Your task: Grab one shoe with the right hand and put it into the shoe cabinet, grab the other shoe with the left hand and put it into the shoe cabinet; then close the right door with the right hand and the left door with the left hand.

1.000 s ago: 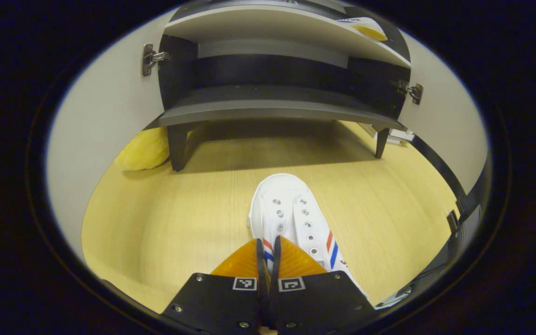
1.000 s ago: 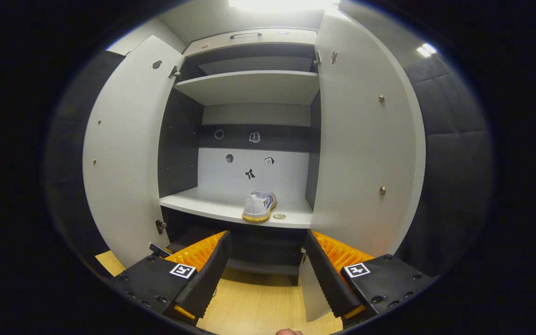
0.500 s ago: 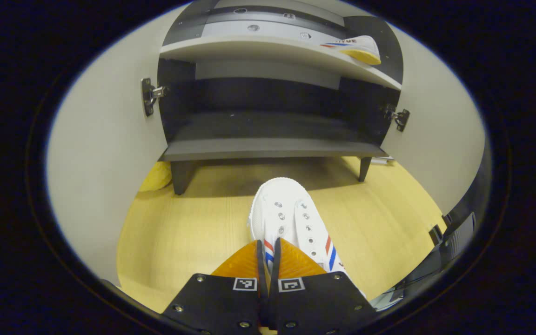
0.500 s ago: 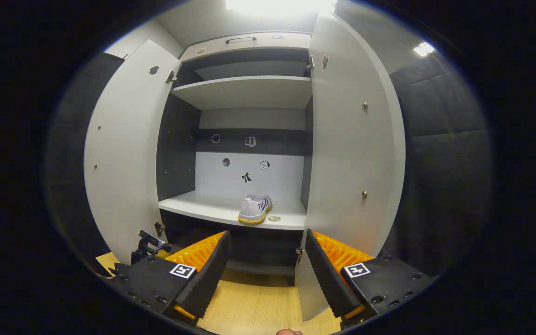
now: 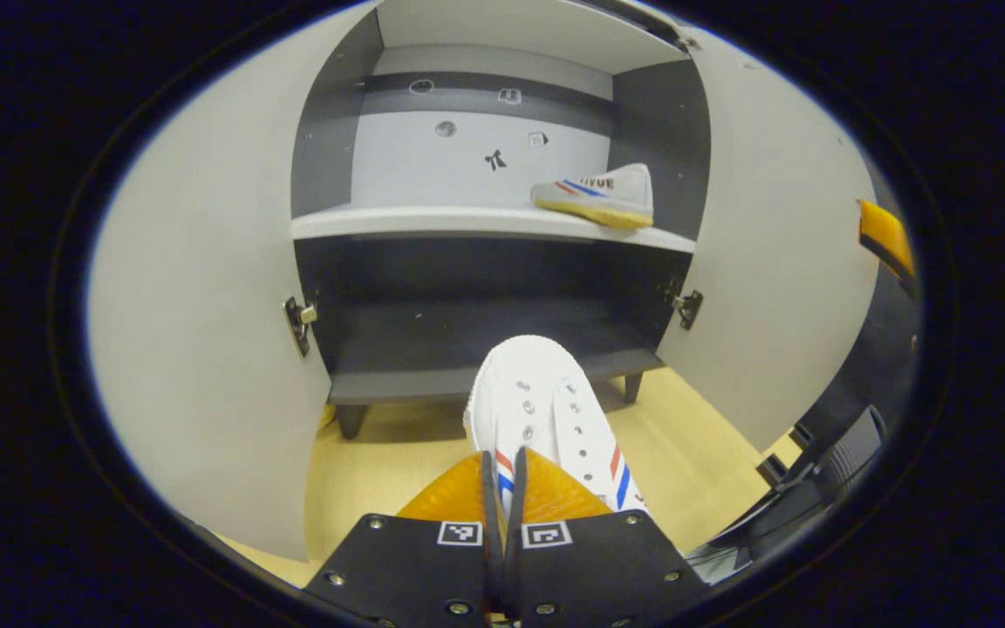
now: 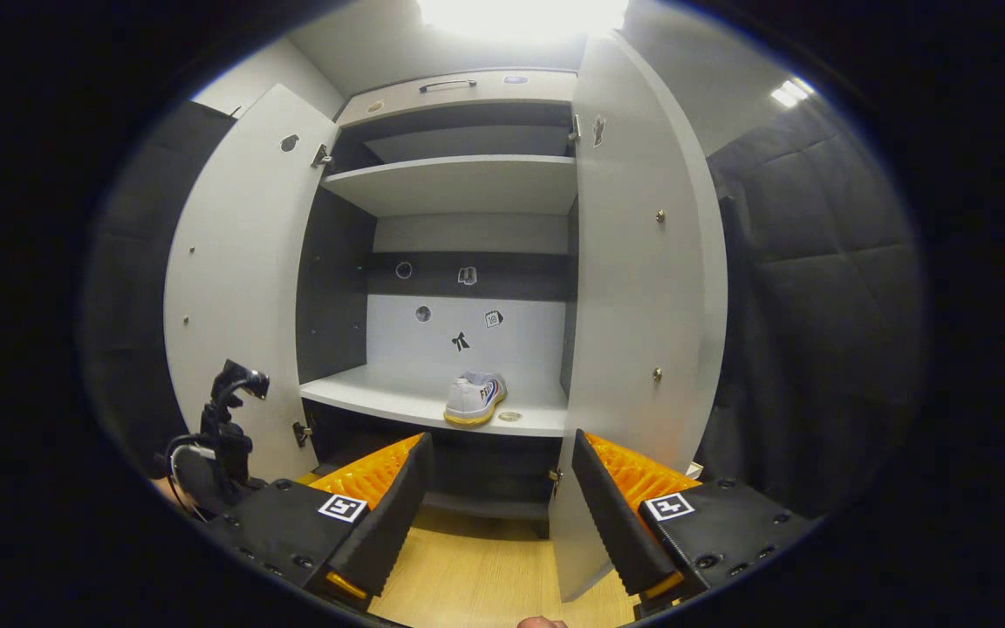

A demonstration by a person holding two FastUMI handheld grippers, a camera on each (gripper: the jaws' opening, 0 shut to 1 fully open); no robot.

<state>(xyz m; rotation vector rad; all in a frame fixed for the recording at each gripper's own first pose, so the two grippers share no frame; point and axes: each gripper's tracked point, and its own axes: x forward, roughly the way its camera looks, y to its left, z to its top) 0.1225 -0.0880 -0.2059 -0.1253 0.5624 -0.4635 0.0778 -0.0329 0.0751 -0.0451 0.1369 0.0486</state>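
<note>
The held shoe (image 5: pixel 546 419), white with red and blue side stripes, is pinched at its heel end between the jaws of the left gripper (image 5: pixel 502 488), which are pressed nearly together on it. Its toe points toward 12 o'clock, at the shoe cabinet (image 5: pixel 485 288), and overlaps the dark bottom shelf (image 5: pixel 433 349) in the left gripper view. The shoe is clear of the wooden floor (image 5: pixel 380 462).

The second shoe (image 5: pixel 597 195) rests on the light middle shelf (image 5: pixel 415 222) at 1 o'clock, near the right cabinet wall. In the right gripper view the same shoe (image 6: pixel 473 399) sits at 12 o'clock with its heel facing outward, and a small round item (image 6: pixel 509 416) lies just beside it.

The right gripper (image 6: pixel 498 497) has its jaws spread wide, holding nothing, in front of the cabinet.

The left door (image 6: pixel 236 296) and the right door (image 6: pixel 642 305) both stand open.
</note>
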